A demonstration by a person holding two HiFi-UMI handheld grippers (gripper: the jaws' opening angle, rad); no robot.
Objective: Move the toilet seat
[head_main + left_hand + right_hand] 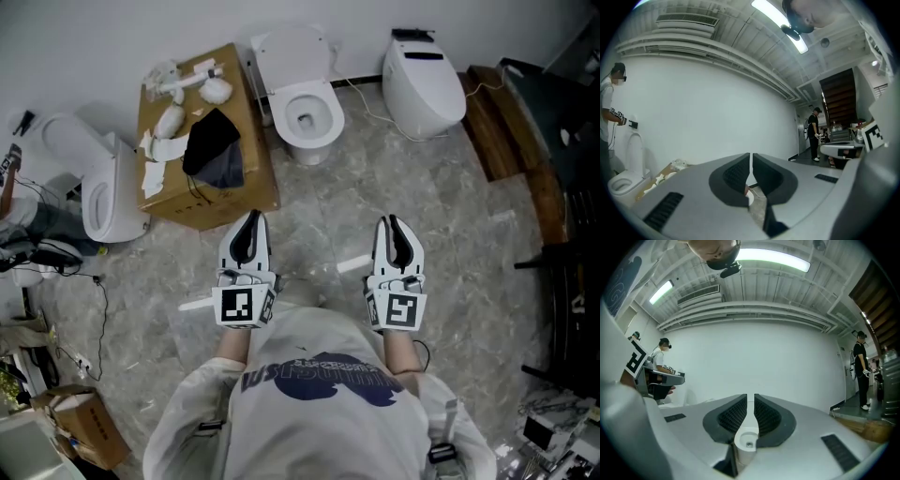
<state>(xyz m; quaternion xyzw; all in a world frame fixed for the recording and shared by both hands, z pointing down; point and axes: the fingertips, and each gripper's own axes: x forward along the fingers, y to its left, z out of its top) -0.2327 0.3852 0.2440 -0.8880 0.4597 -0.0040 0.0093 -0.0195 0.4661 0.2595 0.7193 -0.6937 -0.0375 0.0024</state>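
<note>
A white toilet (309,111) stands against the far wall, its bowl uncovered and its lid (289,52) raised behind it. The same toilet (749,442) shows low in the right gripper view, through the gap between the jaws. Both grippers are held level over the marble floor, well short of the toilet. My left gripper (249,217) is shut with nothing in it; in the left gripper view (751,157) its jaws meet in a thin slit. My right gripper (392,221) points at the toilet, its jaws (750,399) a little apart and empty.
A cardboard box (239,192) left of the toilet holds a black cloth (214,145) and white parts. A closed toilet (427,80) stands at the right and another toilet (105,192) at the left. Wooden steps (497,122) run along the right. Other people (815,133) stand nearby.
</note>
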